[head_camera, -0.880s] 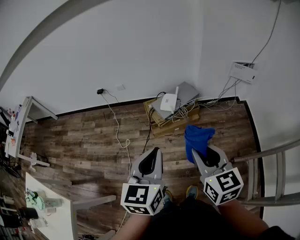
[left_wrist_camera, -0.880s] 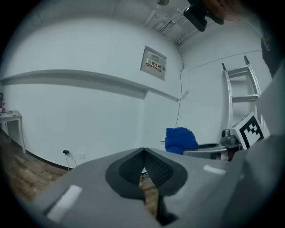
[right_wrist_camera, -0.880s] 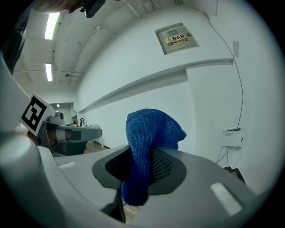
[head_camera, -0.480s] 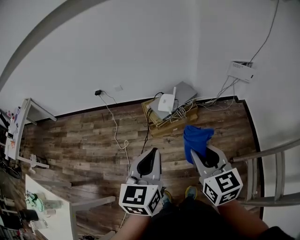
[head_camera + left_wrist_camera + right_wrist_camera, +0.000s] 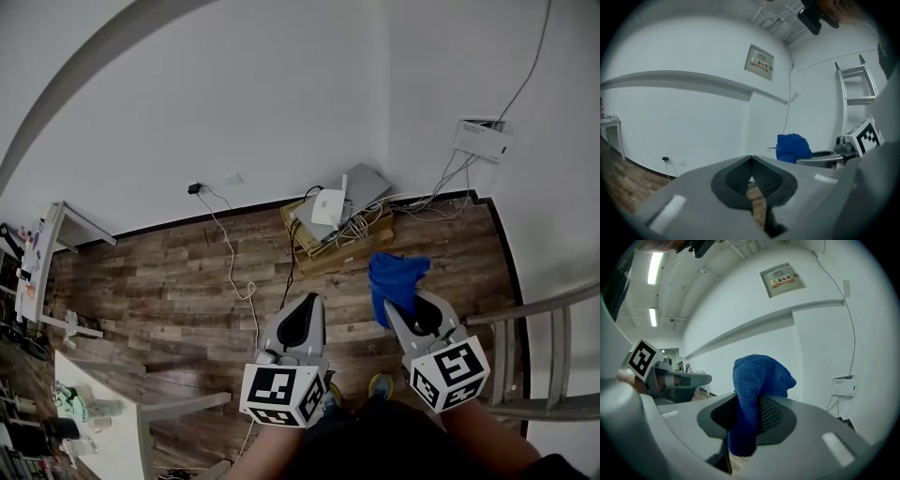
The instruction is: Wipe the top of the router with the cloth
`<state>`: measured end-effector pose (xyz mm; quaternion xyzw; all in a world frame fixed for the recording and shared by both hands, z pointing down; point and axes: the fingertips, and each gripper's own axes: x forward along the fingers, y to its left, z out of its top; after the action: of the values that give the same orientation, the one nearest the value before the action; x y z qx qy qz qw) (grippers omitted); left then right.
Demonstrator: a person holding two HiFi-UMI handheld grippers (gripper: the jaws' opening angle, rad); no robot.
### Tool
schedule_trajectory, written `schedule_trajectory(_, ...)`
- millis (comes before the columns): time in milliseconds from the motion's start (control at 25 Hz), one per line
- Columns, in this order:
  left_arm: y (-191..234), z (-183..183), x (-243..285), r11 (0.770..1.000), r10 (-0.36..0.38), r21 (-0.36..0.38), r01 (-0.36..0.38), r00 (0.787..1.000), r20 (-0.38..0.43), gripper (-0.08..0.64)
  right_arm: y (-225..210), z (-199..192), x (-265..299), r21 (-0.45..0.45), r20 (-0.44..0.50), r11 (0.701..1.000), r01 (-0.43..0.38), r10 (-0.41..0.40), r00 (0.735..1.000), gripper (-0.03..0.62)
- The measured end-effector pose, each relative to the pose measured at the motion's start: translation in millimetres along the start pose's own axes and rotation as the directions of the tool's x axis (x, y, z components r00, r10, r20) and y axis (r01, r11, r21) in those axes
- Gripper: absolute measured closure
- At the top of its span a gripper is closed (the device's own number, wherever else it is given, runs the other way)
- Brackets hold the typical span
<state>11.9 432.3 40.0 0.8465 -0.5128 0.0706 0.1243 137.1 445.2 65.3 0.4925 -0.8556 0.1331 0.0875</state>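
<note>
A white router (image 5: 329,206) with an upright antenna sits on a stack of boxes by the far wall corner. My right gripper (image 5: 401,305) is shut on a blue cloth (image 5: 394,279), which bunches up above its jaws (image 5: 754,394). It hangs well short of the router, over the wooden floor. My left gripper (image 5: 302,314) is beside it to the left, jaws shut and holding nothing (image 5: 752,187). The blue cloth (image 5: 792,147) also shows in the left gripper view, to the right.
Cardboard boxes (image 5: 337,246) and a grey flat device (image 5: 361,187) lie under and beside the router, with tangled cables (image 5: 427,202). A white cable (image 5: 234,262) runs across the floor from a wall socket. A ladder (image 5: 553,347) stands at right, a white table (image 5: 103,422) at lower left.
The view has shifted slightly; the router sits a little further left and up. Both grippers keep their pose, the cloth still held.
</note>
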Motion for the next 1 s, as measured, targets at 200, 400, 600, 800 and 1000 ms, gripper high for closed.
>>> schedule_trajectory(200,6.6,4.8,13.3,0.999,0.048,0.016,-0.048,0.999,0.013,0.56,-18.4,3.3,12.0,-0.012,0.012,1.0,-0.022,0.022,1.0,0.471)
schedule_trajectory(400,26.9,2.2,22.3,0.996,0.083,0.011,-0.083,0.997,-0.002,0.56,-26.4,-2.4,36.3,-0.005,-0.013,0.999,-0.043,0.042,0.999,0.469)
schedule_trajectory(600,79.5,-3.6,59.3,0.995,0.097,-0.025,-0.097,0.995,-0.014,0.56,-32.3,-9.8,97.6,-0.012,-0.064,0.999,-0.052,0.051,0.997,0.47)
schedule_trajectory(800,157.1,-11.2,141.8,0.994,0.05,-0.092,-0.054,0.997,-0.051,0.56,-47.2,-10.2,189.8,-0.033,-0.145,0.999,-0.019,0.014,0.989,0.469)
schedule_trajectory(1000,232.9,-20.2,245.7,0.993,-0.056,-0.115,0.039,0.988,-0.147,0.56,-70.7,-9.9,300.0,-0.03,-0.234,0.999,0.024,-0.031,0.972,0.469)
